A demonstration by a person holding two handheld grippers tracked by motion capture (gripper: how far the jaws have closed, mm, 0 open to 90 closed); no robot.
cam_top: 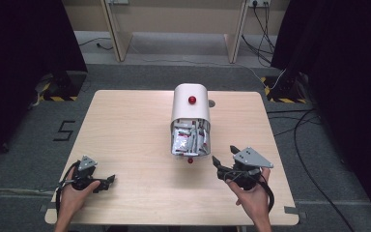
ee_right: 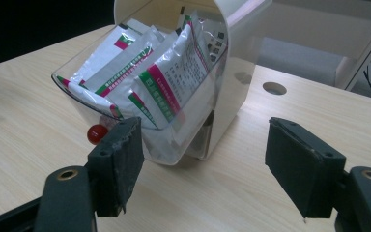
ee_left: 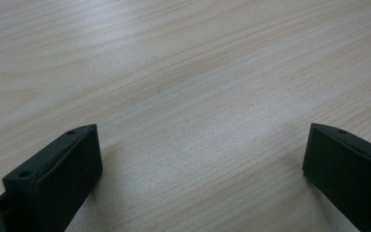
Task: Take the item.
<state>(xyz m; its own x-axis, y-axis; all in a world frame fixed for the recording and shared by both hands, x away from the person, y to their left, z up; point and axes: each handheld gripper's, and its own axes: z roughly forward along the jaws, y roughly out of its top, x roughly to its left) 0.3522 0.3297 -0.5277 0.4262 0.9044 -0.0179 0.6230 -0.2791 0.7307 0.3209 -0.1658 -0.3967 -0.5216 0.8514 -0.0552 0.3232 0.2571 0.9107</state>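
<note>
A white round-topped dispenser box point(cam_top: 190, 108) stands at the middle of the wooden table point(cam_top: 125, 125). Its clear front drawer point(ee_right: 169, 145) is tilted open and packed with several white sachets point(ee_right: 159, 72) printed in green and magenta. A small red knob point(ee_right: 96, 134) sits on the drawer's front, and another red button point(cam_top: 192, 100) is on the box's top. My right gripper point(ee_right: 205, 154) is open, just short of the drawer and a little to its right, with nothing touching its pads. My left gripper point(ee_left: 200, 164) rests open over bare wood near the front left point(cam_top: 107, 182).
A round cable hole point(ee_right: 274, 88) is cut in the table beside the box's far right. The floor around the table is grey carpet, with cables point(cam_top: 299, 125) on the right. A pale desk frame point(cam_top: 174, 29) stands behind.
</note>
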